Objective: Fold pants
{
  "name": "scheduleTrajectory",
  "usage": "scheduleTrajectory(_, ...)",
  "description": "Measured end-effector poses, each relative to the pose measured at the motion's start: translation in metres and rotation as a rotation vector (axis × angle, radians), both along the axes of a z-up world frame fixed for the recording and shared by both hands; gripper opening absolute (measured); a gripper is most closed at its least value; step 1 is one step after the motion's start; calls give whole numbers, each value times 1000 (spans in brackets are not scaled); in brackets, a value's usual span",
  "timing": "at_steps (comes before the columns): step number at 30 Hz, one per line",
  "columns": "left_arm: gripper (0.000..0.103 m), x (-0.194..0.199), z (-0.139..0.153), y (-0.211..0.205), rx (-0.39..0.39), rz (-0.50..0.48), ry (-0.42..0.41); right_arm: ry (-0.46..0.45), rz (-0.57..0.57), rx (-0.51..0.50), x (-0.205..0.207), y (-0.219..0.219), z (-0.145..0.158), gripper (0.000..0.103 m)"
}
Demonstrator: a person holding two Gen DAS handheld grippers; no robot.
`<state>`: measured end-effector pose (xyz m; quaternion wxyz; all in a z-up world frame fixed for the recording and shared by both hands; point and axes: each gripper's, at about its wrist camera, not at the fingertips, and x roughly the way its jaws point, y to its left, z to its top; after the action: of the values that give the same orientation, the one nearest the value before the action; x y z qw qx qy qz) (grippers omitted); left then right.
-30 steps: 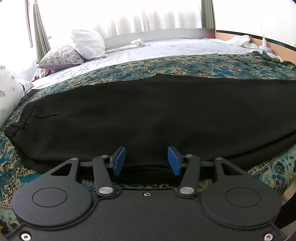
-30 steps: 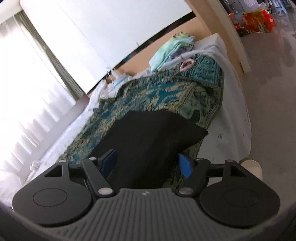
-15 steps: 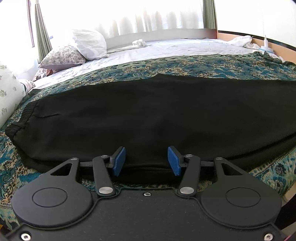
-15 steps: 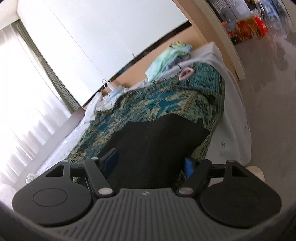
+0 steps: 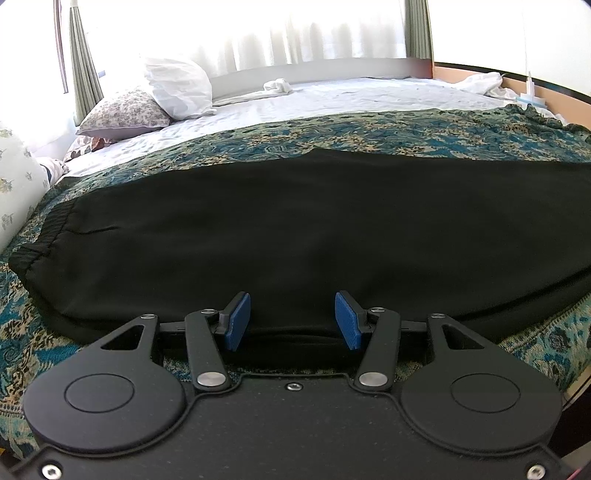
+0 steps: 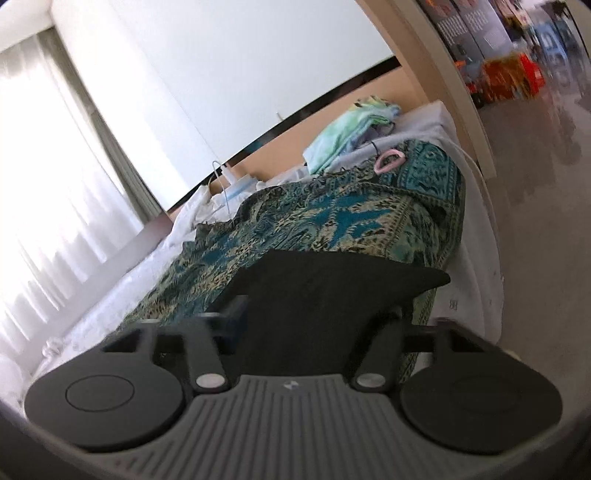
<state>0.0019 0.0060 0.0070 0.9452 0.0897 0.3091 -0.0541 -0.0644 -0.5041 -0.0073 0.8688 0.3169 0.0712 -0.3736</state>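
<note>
Pants on bedspread, pillows behind.

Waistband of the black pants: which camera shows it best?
The left wrist view: the gathered waistband lies in plain sight at the pants' left end. The right wrist view shows only the opposite, hem end of the black pants.

- The left gripper sits at 6 o'clock, its two blue pads spread wide apart with nothing between them.
- Black pants lie flat across the middle, stretching from 9 o'clock to 3 o'clock; their near edge runs just beyond the pads.
- The gathered waistband is at 9 o'clock.
- A teal patterned bedspread lies under the pants and shows beyond them toward 12 o'clock.
- A white pillow and a floral pillow rest at 11 o'clock, touching.
- Bright curtains fill 12 o'clock.
</note>
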Motion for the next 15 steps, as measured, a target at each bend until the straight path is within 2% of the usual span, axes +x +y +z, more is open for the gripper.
scheduleTrajectory(2, 48, 0, 5, 0, -13, 8, 3, 30, 13, 4, 6, 1, 0, 53)
scheduleTrajectory(3, 45, 0, 8, -2, -22, -2, 2, 34, 12, 19, 8, -3, -1, 63)
scheduleTrajectory(9, 45, -3, 28, -28, -73, -99, -71, -18, 71, 120, 21, -40, -6, 62)
scheduleTrajectory(10, 45, -1, 28, -34, -90, -113, -68, -10, 80, 132, 23, -42, -4, 58)
scheduleTrajectory(11, 45, 1, 25, -41, -98, -126, -56, 2, 84, 142, 25, -44, -2, 47)
scheduleTrajectory(13, 45, 6, 16, -54, -79, -143, -12, 32, 71, 164, 28, -46, 1, 15)
scheduleTrajectory(15, 44, 8, 6, -59, -67, -150, 19, 51, 63, 200, 31, -50, 5, 8)
